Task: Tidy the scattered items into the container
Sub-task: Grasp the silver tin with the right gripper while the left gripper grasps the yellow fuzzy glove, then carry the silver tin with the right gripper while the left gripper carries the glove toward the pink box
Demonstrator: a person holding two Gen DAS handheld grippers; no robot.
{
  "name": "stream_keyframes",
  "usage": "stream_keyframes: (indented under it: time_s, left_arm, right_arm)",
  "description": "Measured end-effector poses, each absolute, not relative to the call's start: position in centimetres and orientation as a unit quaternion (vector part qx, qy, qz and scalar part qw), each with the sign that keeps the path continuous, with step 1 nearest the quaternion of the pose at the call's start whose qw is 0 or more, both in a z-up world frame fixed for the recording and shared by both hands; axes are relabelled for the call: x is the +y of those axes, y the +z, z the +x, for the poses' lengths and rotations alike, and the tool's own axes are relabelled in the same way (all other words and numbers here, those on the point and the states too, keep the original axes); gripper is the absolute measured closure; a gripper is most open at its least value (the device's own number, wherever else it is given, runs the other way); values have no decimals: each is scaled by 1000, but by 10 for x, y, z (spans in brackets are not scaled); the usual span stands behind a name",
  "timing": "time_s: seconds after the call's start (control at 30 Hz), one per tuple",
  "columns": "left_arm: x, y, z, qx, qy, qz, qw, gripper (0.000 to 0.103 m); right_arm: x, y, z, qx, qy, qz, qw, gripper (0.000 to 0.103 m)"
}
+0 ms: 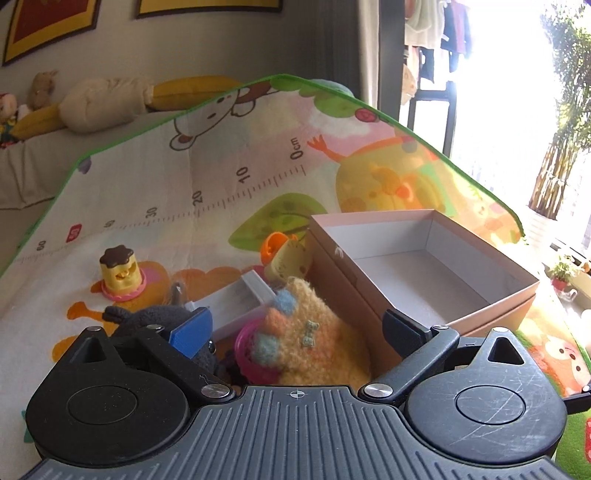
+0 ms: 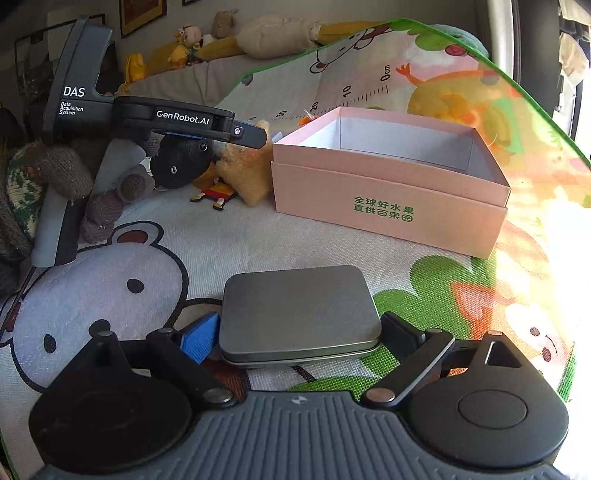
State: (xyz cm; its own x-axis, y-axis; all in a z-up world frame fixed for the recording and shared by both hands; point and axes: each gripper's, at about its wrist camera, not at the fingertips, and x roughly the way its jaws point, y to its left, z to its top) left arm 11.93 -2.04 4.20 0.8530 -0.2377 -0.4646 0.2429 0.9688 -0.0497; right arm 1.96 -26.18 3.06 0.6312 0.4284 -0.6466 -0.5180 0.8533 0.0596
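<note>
Right jaws clasp flat tin [image 2: 300, 315], long axis crosswise | left jaws open over yellow plush [image 1: 314, 332]

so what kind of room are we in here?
Most likely a home, a living room or play area: a cartoon play mat with a printed ruler, stuffed toys lined along the wall, and laundry hanging by the bright window.

— What sits between our right gripper [image 2: 299, 334] fingers?
— A grey tin [image 2: 300, 315], pads touching both sides. Beyond it stands the pink box [image 2: 388, 195]; our left gripper [image 2: 207, 127] hovers far left.
</note>
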Motion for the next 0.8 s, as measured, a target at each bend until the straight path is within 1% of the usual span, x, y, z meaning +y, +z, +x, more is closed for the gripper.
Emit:
stream_keyframes:
  time_s: [0.03, 0.07, 0.13, 0.2, 0.23, 0.27, 0.4, 0.43, 0.47, 0.7, 0.77, 0.8]
  left_arm:
    - [-20, 42, 122, 246, -126, 6, 961, 41]
    - [-21, 40, 126, 252, -124, 6, 960, 43]
    - [-21, 36, 129, 253, -125, 5, 959, 39]
    - [-25, 32, 128, 255, -126, 15, 958, 42]
    - [-28, 32, 126, 257, -127, 22, 958, 50]
    - [-31, 32, 123, 257, -128, 29, 957, 64]
    - [-35, 38, 93, 244, -147, 57, 957, 73]
    - [-36, 40, 83, 243, -159, 64, 955, 80]
    - [-37, 41, 74, 244, -171, 70, 952, 82]
    - [-49, 33, 2, 276, -257, 105, 920, 82]
    - [-49, 29, -8, 294, -268, 101, 912, 79]
    - [-49, 28, -13, 301, -269, 99, 909, 75]
  right_arm:
    - [-262, 31, 20, 340, 263, -65, 901, 10]
    - [-262, 30, 20, 340, 263, -64, 901, 10]
    - [-262, 30, 20, 340, 263, -63, 901, 10]
    - [-262, 30, 21, 340, 263, -62, 901, 10]
    - [-262, 30, 21, 340, 264, -61, 901, 10]
    - [-262, 30, 21, 340, 264, -60, 901, 10]
    - [-264, 30, 21, 340, 259, -54, 902, 10]
    - [-264, 30, 21, 340, 258, -53, 903, 10]
    - [-264, 30, 21, 340, 257, -53, 903, 10]
    - [-261, 29, 20, 338, 242, -63, 907, 6]
    - [-260, 30, 20, 336, 239, -67, 909, 5]
    - [-260, 29, 20, 335, 238, -68, 909, 5]
